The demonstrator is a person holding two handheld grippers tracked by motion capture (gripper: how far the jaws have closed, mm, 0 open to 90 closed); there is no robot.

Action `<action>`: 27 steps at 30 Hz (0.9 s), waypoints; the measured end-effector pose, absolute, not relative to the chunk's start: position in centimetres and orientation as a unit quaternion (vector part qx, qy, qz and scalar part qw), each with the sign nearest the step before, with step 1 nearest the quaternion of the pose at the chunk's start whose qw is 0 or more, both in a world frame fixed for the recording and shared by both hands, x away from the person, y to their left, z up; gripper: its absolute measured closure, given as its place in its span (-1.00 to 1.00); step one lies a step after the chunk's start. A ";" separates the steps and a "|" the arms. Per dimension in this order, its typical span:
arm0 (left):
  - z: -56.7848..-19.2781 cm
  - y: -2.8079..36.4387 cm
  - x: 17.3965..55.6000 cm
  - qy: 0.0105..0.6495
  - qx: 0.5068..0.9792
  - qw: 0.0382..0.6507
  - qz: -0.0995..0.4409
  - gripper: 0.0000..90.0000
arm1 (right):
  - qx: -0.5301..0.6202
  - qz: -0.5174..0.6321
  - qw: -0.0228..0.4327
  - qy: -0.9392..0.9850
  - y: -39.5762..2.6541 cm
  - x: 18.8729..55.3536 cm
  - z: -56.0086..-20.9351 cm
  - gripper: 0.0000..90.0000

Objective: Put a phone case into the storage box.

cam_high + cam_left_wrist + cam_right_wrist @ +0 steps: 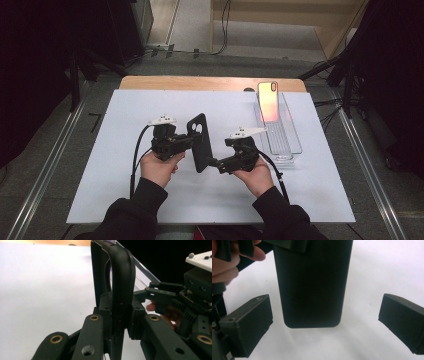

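Above the white mat (pixel 150 200), the left gripper (pixel 186 142) clamps a black phone case (pixel 200 142) (held upright on edge). At its four o'clock, the right gripper (pixel 214 162) gapes wide, jaws either side of the case's lower end without touching.

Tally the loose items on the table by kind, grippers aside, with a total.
Black phone case, clamped upright in the left gripper: 1
Phone, leaning in the tray: 1
Clear plastic tray: 1
Total: 3
The right gripper stands open beside the case's lower end.
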State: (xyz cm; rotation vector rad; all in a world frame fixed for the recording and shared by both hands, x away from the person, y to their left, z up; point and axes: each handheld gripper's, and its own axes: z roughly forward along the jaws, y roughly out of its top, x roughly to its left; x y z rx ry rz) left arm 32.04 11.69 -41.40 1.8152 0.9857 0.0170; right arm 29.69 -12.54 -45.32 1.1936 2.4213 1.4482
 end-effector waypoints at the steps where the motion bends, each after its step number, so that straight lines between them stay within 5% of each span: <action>1: -41.4 11.7 32.0 0.405 0.755 0.515 0.014 0.73 | 0.388 0.475 0.038 0.789 -12.6 29.7 -45.3 -1.00; 27: -42.0 10.8 31.0 0.357 0.759 0.545 -0.005 0.73 | 0.371 0.505 0.046 0.778 -12.4 29.3 -44.5 -1.00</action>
